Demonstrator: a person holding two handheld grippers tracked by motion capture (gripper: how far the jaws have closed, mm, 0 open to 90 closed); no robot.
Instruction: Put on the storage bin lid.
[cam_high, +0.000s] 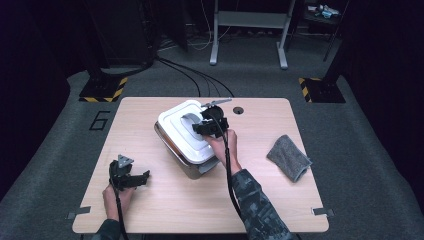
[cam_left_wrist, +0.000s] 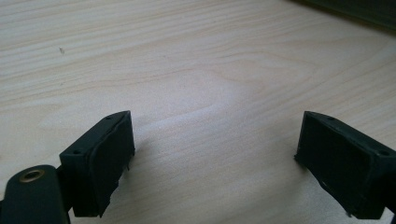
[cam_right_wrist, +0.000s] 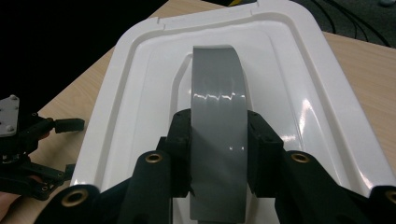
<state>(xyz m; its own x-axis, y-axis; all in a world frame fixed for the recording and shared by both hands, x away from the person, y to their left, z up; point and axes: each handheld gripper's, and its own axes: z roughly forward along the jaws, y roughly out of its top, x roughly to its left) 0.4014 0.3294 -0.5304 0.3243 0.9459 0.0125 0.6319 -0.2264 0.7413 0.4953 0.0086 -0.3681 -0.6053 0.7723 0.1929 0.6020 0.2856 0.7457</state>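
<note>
While my right gripper (cam_right_wrist: 218, 154) clamps grey handle (cam_right_wrist: 218, 116) on white lid (cam_high: 186, 131) of metal bin (cam_high: 187, 167), my left gripper (cam_left_wrist: 215, 158) rests wide apart over bare table (cam_left_wrist: 201, 70).

Room: dark, light falling mainly on the table (cam_high: 165, 205), a pale wood top with rounded corners. Floor (cam_high: 365, 165): grey carpet. Marking: a black "6" (cam_high: 100, 120) on the carpet left of the table. Two black stand bases with yellow-black hazard stripes (cam_high: 102, 90), far left and far right. Grey metal frame (cam_high: 248, 30) at the back. Black cables (cam_high: 195, 75) run across the floor toward the table.
</note>
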